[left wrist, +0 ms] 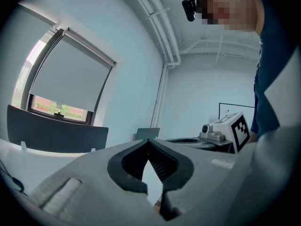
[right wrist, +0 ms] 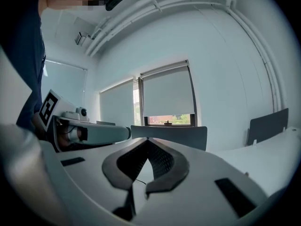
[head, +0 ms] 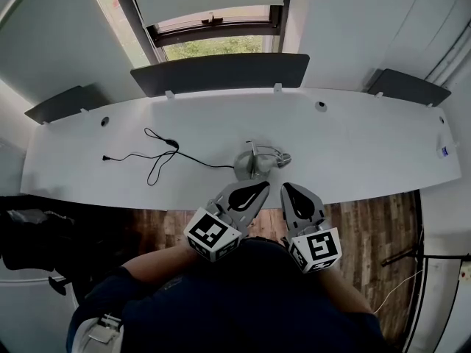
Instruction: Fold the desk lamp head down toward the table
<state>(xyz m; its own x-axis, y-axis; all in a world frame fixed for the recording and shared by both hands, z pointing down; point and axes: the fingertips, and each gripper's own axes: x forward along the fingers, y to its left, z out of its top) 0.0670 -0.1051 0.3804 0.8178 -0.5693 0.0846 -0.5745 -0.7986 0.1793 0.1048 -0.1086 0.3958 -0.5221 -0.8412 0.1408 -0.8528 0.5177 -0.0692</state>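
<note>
Fingers (left wrist: 123, 166) on the left gripper (head: 257, 189) are together, nothing between them. Same on the right gripper (head: 289, 190): jaws closed, empty. Both confirmed in the gripper views (left gripper (left wrist: 149, 142), right gripper (right wrist: 148, 141)).

I see the desk lamp (head: 255, 160) sitting low on the white table (head: 353, 145), close to the front edge and just ahead of both sets of tips, not touched. I can't tell the exact head angle.

Edges: the tips just reach over the table's front edge, and the gripper bodies hang back over the wood floor (head: 368, 219). Dark divider panels (head: 221, 72) line the back edge.

Room: bare tabletop right of the lamp and behind it. On the left, the black cable (head: 158, 157) loops out from the lamp.
</note>
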